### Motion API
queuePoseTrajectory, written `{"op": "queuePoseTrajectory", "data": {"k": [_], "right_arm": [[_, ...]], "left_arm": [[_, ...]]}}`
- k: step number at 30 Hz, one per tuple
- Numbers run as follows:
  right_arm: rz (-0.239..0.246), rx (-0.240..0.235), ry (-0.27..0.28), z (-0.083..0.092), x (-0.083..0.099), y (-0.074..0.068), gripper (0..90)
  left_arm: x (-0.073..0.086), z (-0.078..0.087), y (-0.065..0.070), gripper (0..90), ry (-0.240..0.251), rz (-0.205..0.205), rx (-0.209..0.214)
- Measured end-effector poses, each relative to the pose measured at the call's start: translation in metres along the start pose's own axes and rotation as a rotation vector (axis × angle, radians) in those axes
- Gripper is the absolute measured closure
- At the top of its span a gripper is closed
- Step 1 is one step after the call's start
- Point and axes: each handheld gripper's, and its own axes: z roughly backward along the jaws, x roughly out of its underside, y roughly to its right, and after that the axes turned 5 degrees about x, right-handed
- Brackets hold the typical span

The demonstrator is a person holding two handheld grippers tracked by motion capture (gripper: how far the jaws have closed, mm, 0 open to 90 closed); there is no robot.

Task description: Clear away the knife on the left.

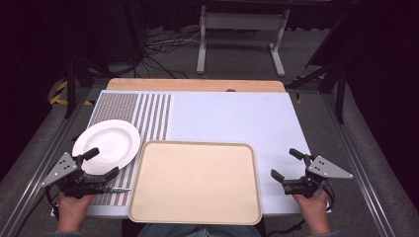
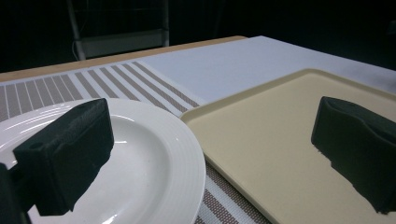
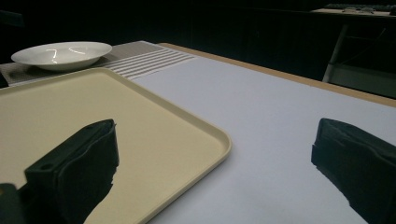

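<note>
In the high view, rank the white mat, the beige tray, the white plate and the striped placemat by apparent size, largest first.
1. white mat
2. beige tray
3. striped placemat, partly covered by the plate and the tray, so its rank against the plate is unsure
4. white plate

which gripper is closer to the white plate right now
Left. The left gripper sits at the white plate's near edge, jaws open and nothing between them. The right gripper is across the beige tray, far off.

No readable text, labels, brands, numbers or signs anywhere.
</note>
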Motion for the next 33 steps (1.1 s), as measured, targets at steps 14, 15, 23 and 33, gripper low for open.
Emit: {"op": "queuePoseTrajectory", "data": {"k": [14,15,23,33], "right_arm": [[-0.012,-0.02,0.006,-0.001,0.002,0.0,1.2],[-0.012,-0.021,0.005,-0.002,0.002,0.0,1.2],[-0.01,-0.029,0.009,0.0,0.002,-0.002,1.2],[-0.048,-0.053,0.014,-0.002,0.004,0.0,0.6]], "left_arm": [[-0.007,0.002,0.007,0.4,-0.056,-0.046,0.022],[-0.01,0.004,0.007,0.4,-0.074,-0.054,0.035],[-0.026,0.016,0.002,0.5,-0.138,-0.085,0.074],[-0.043,0.025,0.001,2.3,-0.283,-0.136,0.11]]}}
